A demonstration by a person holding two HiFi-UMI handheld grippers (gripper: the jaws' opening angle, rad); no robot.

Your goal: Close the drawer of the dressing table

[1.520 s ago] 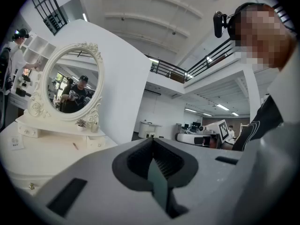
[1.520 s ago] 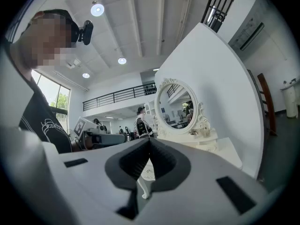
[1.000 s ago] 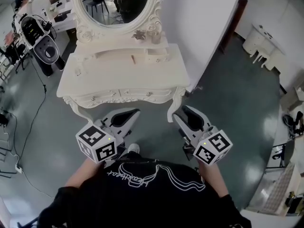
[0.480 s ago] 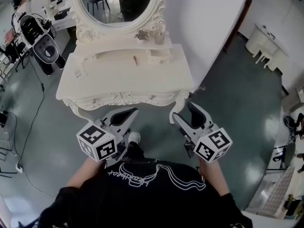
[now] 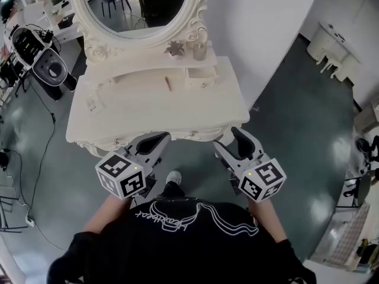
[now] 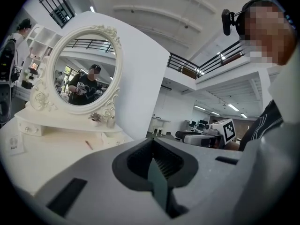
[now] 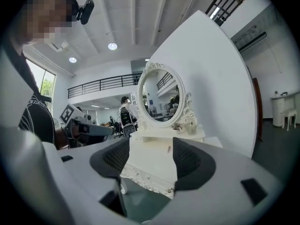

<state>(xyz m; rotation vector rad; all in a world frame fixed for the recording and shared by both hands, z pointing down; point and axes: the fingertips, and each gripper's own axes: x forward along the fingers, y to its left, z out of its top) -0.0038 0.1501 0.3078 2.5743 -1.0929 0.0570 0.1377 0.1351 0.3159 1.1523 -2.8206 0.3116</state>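
Observation:
The white dressing table [image 5: 148, 108] with its oval mirror [image 5: 139, 5] stands right in front of me. A small drawer [image 5: 200, 76] on the tabletop's right side sticks out a little from its box. The front drawers [image 5: 115, 141] with small knobs look flush. My left gripper [image 5: 159, 139] hangs at the table's front edge, its tips together around nothing [image 6: 152, 146]. My right gripper [image 5: 232, 141] is near the front right corner, jaws wide apart and empty. In the right gripper view the carved table corner [image 7: 150, 182] shows between them, still ahead of the right gripper [image 7: 151, 146].
A thin brown stick [image 5: 167, 83] and a small flat item [image 5: 92, 103] lie on the tabletop; a glass jar [image 5: 199, 49] stands by the mirror. A black-and-white machine [image 5: 41, 55] with cables is at the left, and a white wall [image 5: 266, 28] is behind.
I have stepped closer to the table; both grippers moved forward and now reach its front edge. The right jaws stand wider apart than a second ago.

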